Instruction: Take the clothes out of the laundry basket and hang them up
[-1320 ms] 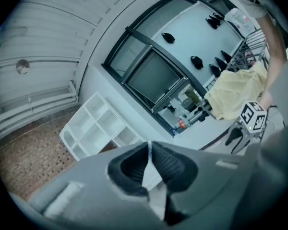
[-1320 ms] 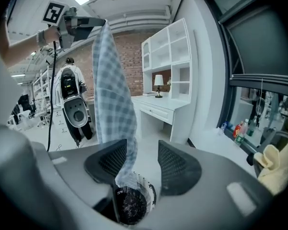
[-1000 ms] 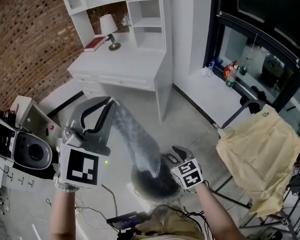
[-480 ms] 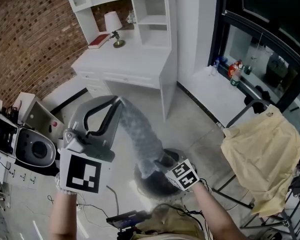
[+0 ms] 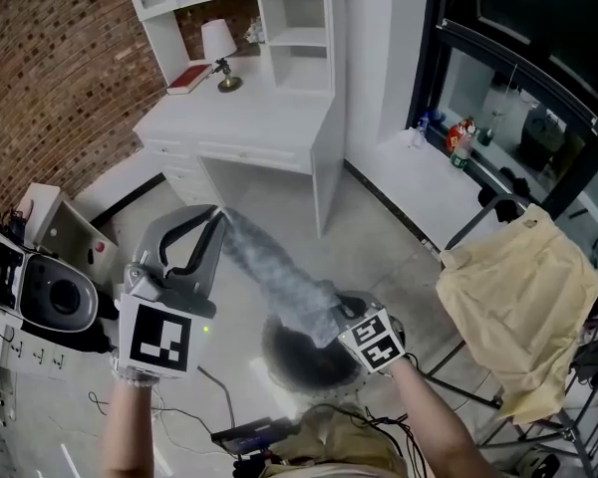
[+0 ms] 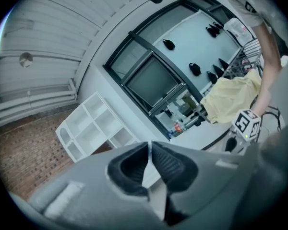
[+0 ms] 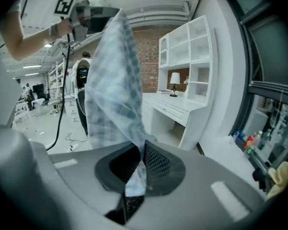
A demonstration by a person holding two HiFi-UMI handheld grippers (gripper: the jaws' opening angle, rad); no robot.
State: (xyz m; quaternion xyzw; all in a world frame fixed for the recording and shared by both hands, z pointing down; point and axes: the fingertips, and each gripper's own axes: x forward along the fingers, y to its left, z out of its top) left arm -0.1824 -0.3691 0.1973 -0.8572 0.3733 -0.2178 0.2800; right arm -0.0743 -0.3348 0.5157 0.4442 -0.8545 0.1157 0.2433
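Checked garment [image 5: 274, 272] spans above laundry basket [image 5: 289, 358]; looks light and limp. Left gripper [image 5: 220, 214] pinches 1 end; right gripper [image 5: 339, 317] jaws just closed on the other. Best gripped at hems.

A home-style room staged inside a lab: a white desk [image 5: 249, 118] with shelves [image 5: 289, 13], a lamp [image 5: 217, 46] and a brick wall [image 5: 50, 78], beside machines [image 5: 45, 297], loose cables [image 5: 219, 391] and a strip-lit hall [image 7: 38, 87].

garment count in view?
2: a checked garment stretched taut above the dark basket, and a yellow garment draped on the rack at right. More may be hidden inside the basket.
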